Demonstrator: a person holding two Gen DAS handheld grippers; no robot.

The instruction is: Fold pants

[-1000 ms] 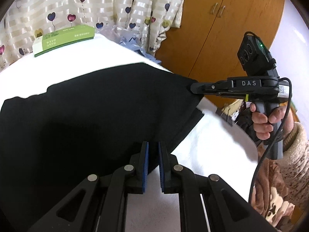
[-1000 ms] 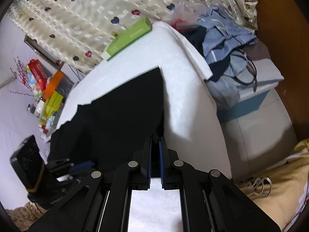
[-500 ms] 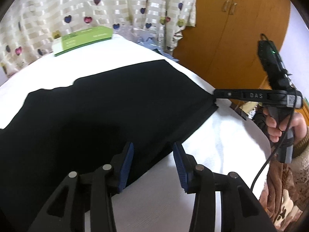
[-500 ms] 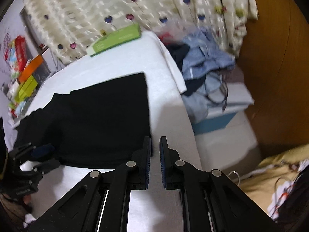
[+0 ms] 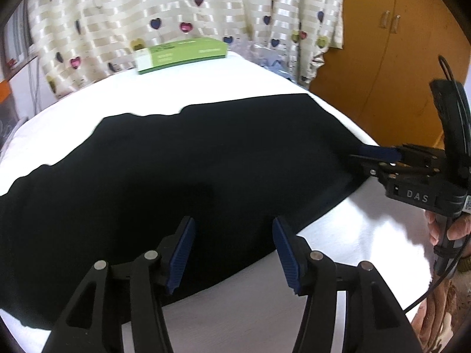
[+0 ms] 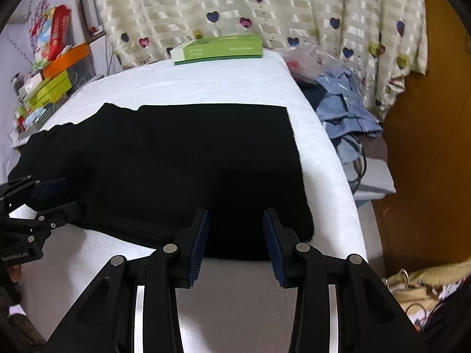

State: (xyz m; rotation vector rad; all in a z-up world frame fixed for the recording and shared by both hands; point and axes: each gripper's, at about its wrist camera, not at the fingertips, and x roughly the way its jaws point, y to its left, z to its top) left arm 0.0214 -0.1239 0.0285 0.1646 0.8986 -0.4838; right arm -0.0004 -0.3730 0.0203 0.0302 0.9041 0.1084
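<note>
Black pants (image 5: 191, 176) (image 6: 188, 161) lie flat, folded over lengthwise, on the white table (image 5: 368, 229) (image 6: 241, 85). My left gripper (image 5: 232, 253) hovers over the near edge of the pants, its jaws opening, with only cloth below and nothing pinched. My right gripper (image 6: 235, 241) stands at the near right corner of the pants, its jaws opening too, free of the cloth. Seen from the left wrist, the right gripper (image 5: 374, 154) sits at the right end of the pants. Seen from the right wrist, the left gripper (image 6: 56, 197) sits at the left.
A green box (image 5: 182, 54) (image 6: 219, 48) lies at the table's far edge before a heart-print curtain (image 6: 265, 8). Blue clothes (image 6: 344, 108) pile up right of the table beside a wooden wardrobe (image 5: 391, 58). Boxes (image 6: 53, 67) crowd a shelf at the left.
Both grippers have let go of the pants and opened. The raised edge of the pants has dropped flat onto the table. Both cameras have pulled back and now face the curtain.
</note>
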